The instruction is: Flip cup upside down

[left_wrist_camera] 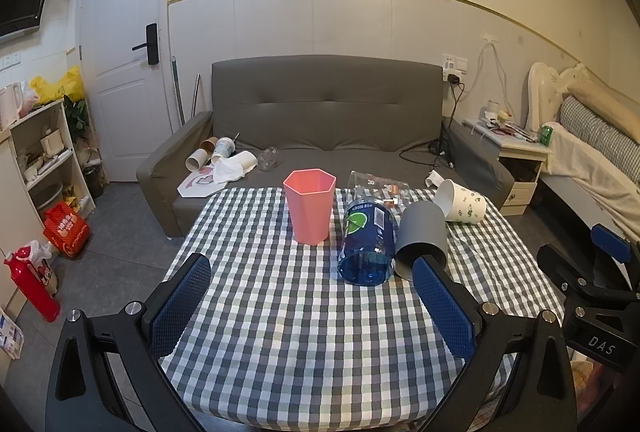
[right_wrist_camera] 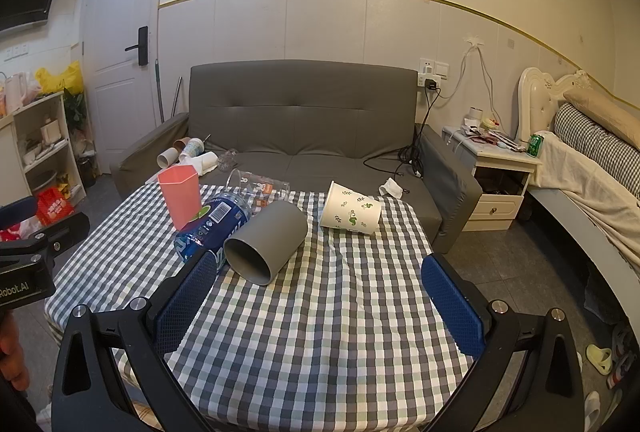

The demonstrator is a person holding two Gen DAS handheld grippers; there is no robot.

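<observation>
A pink hexagonal cup [left_wrist_camera: 310, 206] stands upright, mouth up, on the checked table [left_wrist_camera: 288, 332]; it also shows in the right wrist view [right_wrist_camera: 180, 198]. A grey cup [left_wrist_camera: 422, 238] [right_wrist_camera: 266, 242], a blue cup [left_wrist_camera: 366, 242] [right_wrist_camera: 214, 228], a clear glass [left_wrist_camera: 378, 188] [right_wrist_camera: 256, 188] and a white leaf-print paper cup [left_wrist_camera: 460, 202] [right_wrist_camera: 352, 210] lie on their sides. My left gripper [left_wrist_camera: 312, 306] is open and empty, near the front of the table. My right gripper [right_wrist_camera: 320, 306] is open and empty, in front of the grey cup.
A grey sofa [left_wrist_camera: 328, 124] with paper cups and cloth on it stands behind the table. A shelf unit [left_wrist_camera: 44, 152] is at the left, a nightstand [right_wrist_camera: 496, 168] and bed [right_wrist_camera: 592, 168] at the right. The right gripper's body [left_wrist_camera: 592, 292] shows at the right edge.
</observation>
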